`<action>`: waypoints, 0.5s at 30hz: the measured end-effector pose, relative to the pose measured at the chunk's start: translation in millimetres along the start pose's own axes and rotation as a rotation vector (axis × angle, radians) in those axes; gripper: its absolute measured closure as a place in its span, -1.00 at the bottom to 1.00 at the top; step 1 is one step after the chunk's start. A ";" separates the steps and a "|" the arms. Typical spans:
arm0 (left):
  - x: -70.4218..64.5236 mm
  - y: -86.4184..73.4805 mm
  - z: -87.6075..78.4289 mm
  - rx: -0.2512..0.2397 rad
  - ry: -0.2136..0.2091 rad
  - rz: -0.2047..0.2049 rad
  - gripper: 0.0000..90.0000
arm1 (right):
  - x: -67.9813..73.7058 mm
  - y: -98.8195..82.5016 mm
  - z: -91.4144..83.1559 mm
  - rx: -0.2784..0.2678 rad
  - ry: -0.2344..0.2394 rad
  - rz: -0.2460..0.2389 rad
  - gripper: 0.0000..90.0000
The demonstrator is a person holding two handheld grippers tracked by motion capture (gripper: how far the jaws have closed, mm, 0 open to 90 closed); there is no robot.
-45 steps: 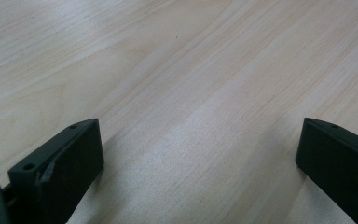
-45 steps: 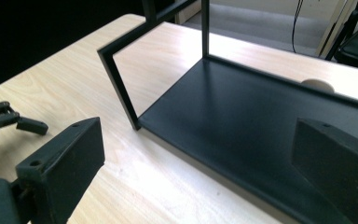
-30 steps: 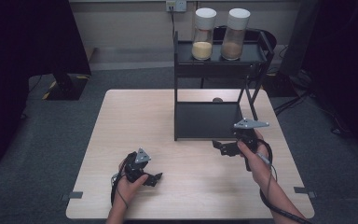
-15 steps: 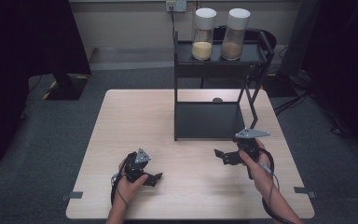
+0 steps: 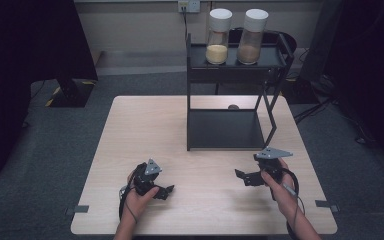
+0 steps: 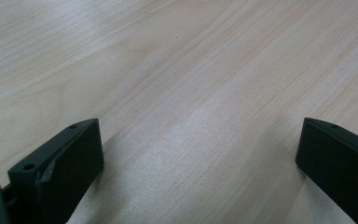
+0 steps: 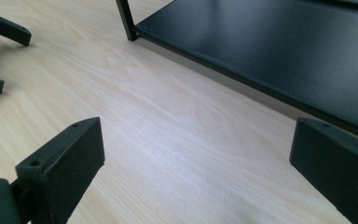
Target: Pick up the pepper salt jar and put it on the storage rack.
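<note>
Resting low over a pale wooden table [image 5: 145,125], two hand-held grippers sit spread and empty, with nothing yet taken up. The left gripper [image 5: 166,191], held near the table's front edge, has its jaws wide apart with bare wood grain between them; the right gripper [image 5: 240,176] is likewise released, its jaws parted over bare tabletop and pointing across toward the left one, whose jaw tips show far off in the right gripper view.

Just ahead of the right gripper stands a black two-tier rack [image 5: 230,131], its lower shelf [image 7: 279,51] lying empty just beyond the parted jaws. Well beyond both grippers, up on the rack's top tier, stand two clear jars with white lids: the yellow-filled jar [image 5: 219,37] and, just beside it and farther over on the right gripper's side, the brown-filled jar [image 5: 253,37]. Both are upright and stand near each other; whether they touch cannot be told.

By the look of it, the work is at its very start: the jars are untouched, the lower shelf carries nothing, and either gripper has a long reach up and forward before anything is grasped.

Counted: two grippers, two jars, one rack with two tiers, one table. A small dark disc [image 5: 233,107] lies on the table behind the rack; what it is cannot be told.
</note>
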State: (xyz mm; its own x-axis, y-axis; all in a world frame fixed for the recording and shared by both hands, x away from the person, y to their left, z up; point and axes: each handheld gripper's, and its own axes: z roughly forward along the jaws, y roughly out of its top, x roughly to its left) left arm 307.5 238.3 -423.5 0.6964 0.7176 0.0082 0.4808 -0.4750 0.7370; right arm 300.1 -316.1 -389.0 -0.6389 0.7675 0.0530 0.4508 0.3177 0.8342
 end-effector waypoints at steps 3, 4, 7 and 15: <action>-0.1 -0.1 0.0 0.000 0.000 0.000 -1.00 | -1.2 -4.9 -2.2 0.005 -0.001 0.001 -0.95; -0.1 0.0 0.0 0.000 0.000 0.000 -1.00 | -2.1 -6.6 -3.0 0.006 0.001 0.004 -0.95; 0.0 -0.1 0.0 0.000 0.000 0.000 -1.00 | -3.4 -11.9 -5.7 0.007 0.000 0.007 -0.95; -0.1 0.0 0.0 0.000 0.000 0.000 -1.00 | -6.8 -24.6 -14.4 0.018 -0.027 0.006 -0.95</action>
State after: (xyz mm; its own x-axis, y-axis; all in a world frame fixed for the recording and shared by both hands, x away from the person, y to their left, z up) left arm 307.4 238.3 -423.5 0.6961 0.7179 0.0081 0.4810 -0.4747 0.7371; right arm 284.3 -337.2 -402.0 -0.6193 0.7839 0.0434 0.4660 0.3225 0.8239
